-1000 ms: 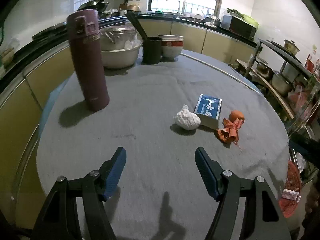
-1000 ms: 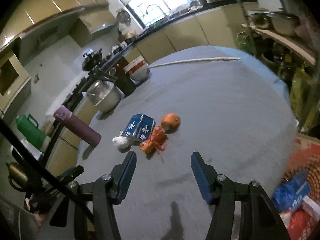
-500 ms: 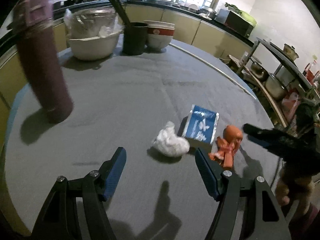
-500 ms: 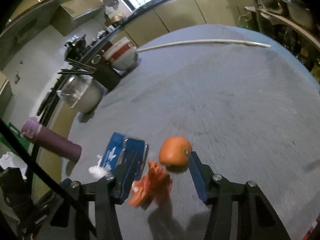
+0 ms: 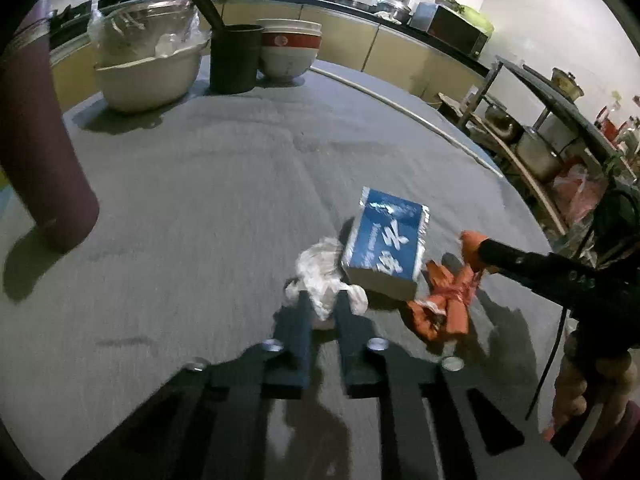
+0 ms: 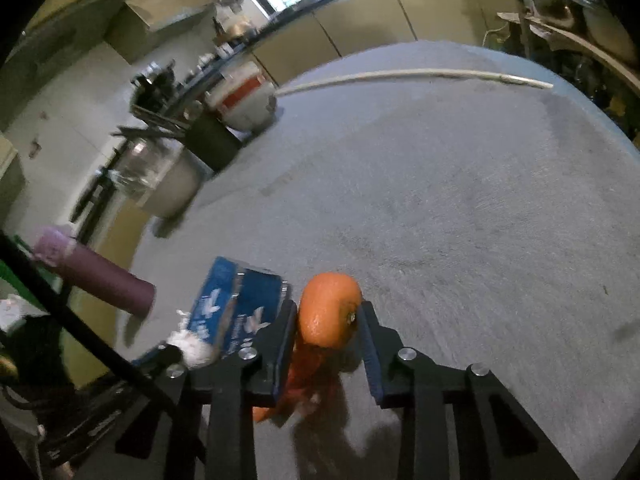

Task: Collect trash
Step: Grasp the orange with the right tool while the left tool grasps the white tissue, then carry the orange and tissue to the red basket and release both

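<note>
A crumpled white wad [image 5: 326, 280] is pinched by the nearly closed left tool [image 5: 322, 306] on the grey worktop [image 5: 200, 200], beside a blue box [image 5: 386, 248]. An orange [image 6: 330, 310] (above orange wrapper scraps [image 5: 444, 304]) is clamped by the right tool [image 6: 328, 320].

- On the tabletop [image 5: 224, 184], the crumpled tissue [image 5: 326, 276] lies just left of the tissue box [image 5: 386, 246], touching it.
- The wrapper [image 5: 444, 304] lies right of the box; the orange [image 6: 330, 310] sits just behind the wrapper.
- The flask [image 5: 38, 140] stands far left.
- The basin [image 5: 148, 76], cup [image 5: 236, 58] and bowls [image 5: 288, 52] line the far edge.
</note>
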